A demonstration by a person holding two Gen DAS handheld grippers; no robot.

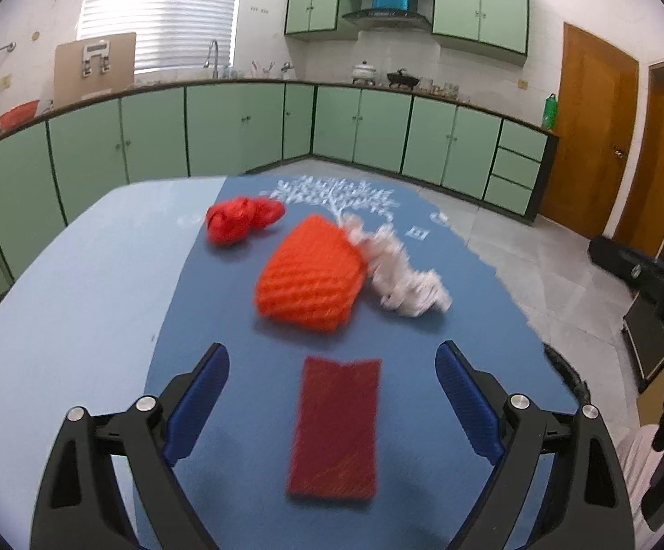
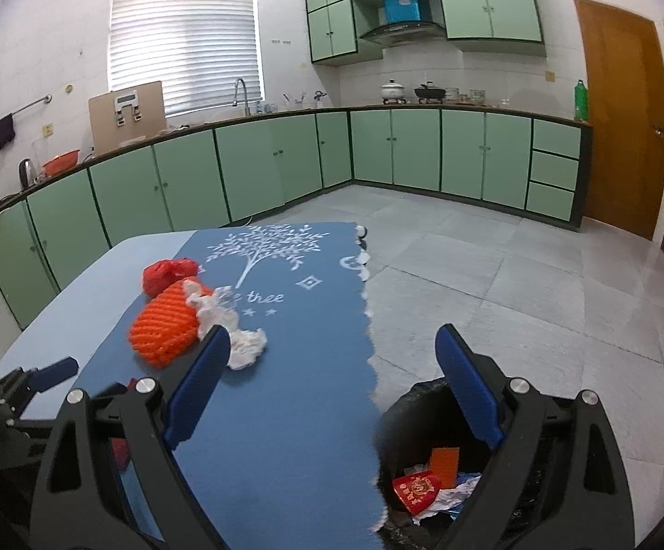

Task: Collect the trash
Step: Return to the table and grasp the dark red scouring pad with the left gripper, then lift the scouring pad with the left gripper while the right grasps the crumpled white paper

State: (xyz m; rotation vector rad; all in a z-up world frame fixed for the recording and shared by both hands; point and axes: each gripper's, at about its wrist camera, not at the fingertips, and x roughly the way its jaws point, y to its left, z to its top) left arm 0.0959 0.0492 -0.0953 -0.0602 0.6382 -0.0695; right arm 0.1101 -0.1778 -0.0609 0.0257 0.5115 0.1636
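A dark red flat packet (image 1: 334, 426) lies on the blue mat (image 1: 446, 330) between the fingers of my open left gripper (image 1: 332, 362), which is empty above it. Beyond lie an orange foam net (image 1: 309, 272), a crumpled white wrapper (image 1: 401, 275) and a red crumpled bag (image 1: 240, 220). My right gripper (image 2: 332, 348) is open and empty, over the mat's right edge and above a black trash bin (image 2: 428, 481) that holds red packets and paper. The net (image 2: 164, 325), wrapper (image 2: 240, 339) and red bag (image 2: 167, 275) show at left there.
The mat (image 2: 286, 412) covers a light blue table (image 1: 80, 284) whose right edge drops to a tiled floor (image 2: 515, 284). Green kitchen cabinets (image 1: 240, 123) run along the far walls. My left gripper's tool (image 2: 34, 389) shows at the left of the right wrist view.
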